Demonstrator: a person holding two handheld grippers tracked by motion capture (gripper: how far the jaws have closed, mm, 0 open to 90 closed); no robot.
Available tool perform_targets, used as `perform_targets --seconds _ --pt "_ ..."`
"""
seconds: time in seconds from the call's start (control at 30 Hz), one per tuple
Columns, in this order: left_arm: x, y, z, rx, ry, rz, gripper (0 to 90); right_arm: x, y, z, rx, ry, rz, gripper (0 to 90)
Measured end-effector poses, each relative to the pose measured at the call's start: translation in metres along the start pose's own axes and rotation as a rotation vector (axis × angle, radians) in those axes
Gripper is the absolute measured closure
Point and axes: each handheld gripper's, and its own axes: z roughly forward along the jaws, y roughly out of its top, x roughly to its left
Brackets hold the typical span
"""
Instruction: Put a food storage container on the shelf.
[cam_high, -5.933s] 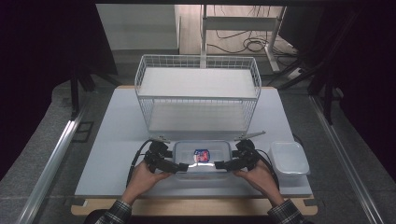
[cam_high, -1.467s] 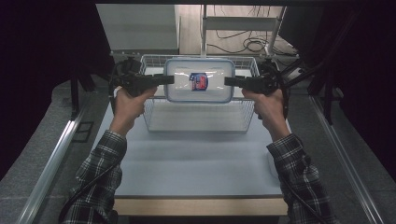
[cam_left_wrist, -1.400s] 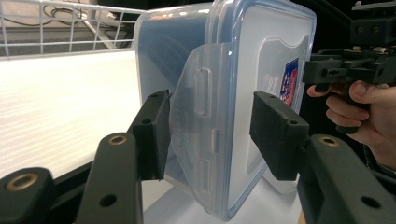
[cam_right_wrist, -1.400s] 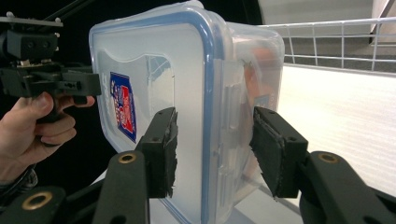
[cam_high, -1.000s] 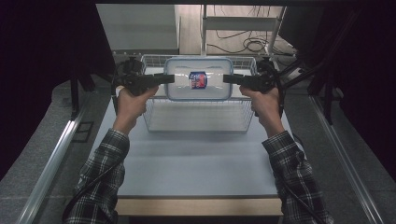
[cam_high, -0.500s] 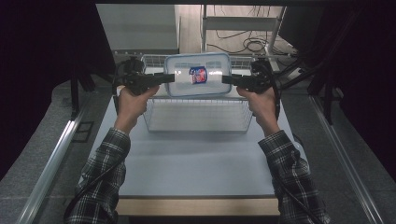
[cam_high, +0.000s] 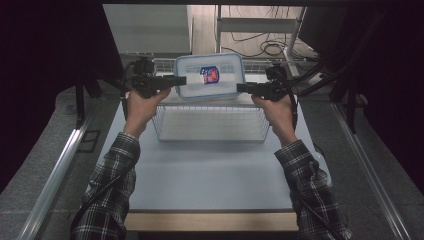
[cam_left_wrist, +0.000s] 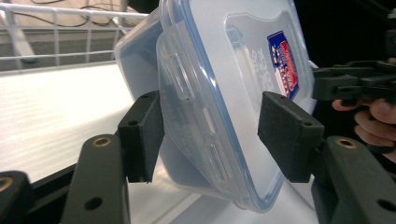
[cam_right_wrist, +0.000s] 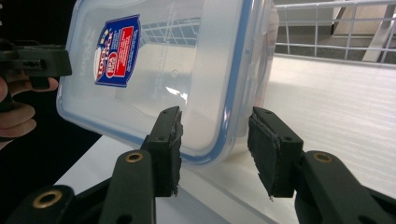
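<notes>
High view: lidded plastic container (cam_high: 209, 76) tilted lid-towards-camera above the wire basket (cam_high: 210, 120) at the far side of the worktop (cam_high: 200, 175). Carry seems done; lowering in and letting go remain. Left gripper (cam_high: 179, 80): jaws have just been opening, pads off the container's end between them. Right gripper (cam_high: 243, 88): jaws closing, one pad touching, grip uncertain. Versus half a second earlier, the container stands steeper.

1. Table (cam_high: 210, 175): pale grey-white top, light wooden edge along the near side, mostly bare.
2. White wire basket (cam_high: 210, 122) stands directly on the table, at its far half, centred.
3. Clear plastic thing (cam_high: 321, 161) at the right table edge, mostly hidden behind a sleeve.
</notes>
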Motion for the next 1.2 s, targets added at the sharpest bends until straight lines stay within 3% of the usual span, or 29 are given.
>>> perform_targets --seconds 0.13,0.2,0.37,0.53,0.7,0.8,0.93,1.1,1.2 --pt "-0.003 0.000 0.004 0.041 0.073 0.056 42.5 0.000 0.001 -0.001 -0.014 0.021 0.028 54.5" --pt "-0.001 -0.001 0.005 0.018 0.065 0.037 43.1 0.000 0.003 -0.003 -0.035 0.008 0.026 58.6" --pt "0.001 -0.001 0.006 0.003 0.056 0.020 44.1 0.003 0.006 -0.003 -0.032 -0.020 0.003 57.9" --pt "-0.003 0.000 0.008 -0.020 0.082 0.028 43.4 0.004 0.008 -0.001 -0.073 -0.076 -0.003 59.9" --pt "-0.004 0.000 0.007 -0.030 0.102 0.058 43.5 0.005 0.009 -0.001 -0.081 -0.091 -0.016 61.2" --pt "-0.004 -0.004 0.002 -0.051 0.067 0.041 43.4 0.005 0.007 -0.005 -0.100 -0.084 -0.030 59.4" --pt "-0.008 -0.011 -0.005 -0.057 0.043 0.062 39.4 0.005 0.004 -0.011 -0.099 -0.056 -0.047 52.7" --pt "-0.017 -0.025 -0.011 -0.040 0.034 0.137 30.4 0.007 -0.006 -0.019 -0.094 -0.031 -0.077 41.8" --pt "-0.022 -0.035 -0.013 -0.002 0.032 0.167 26.9 0.007 -0.013 -0.023 -0.077 -0.032 -0.106 36.9"
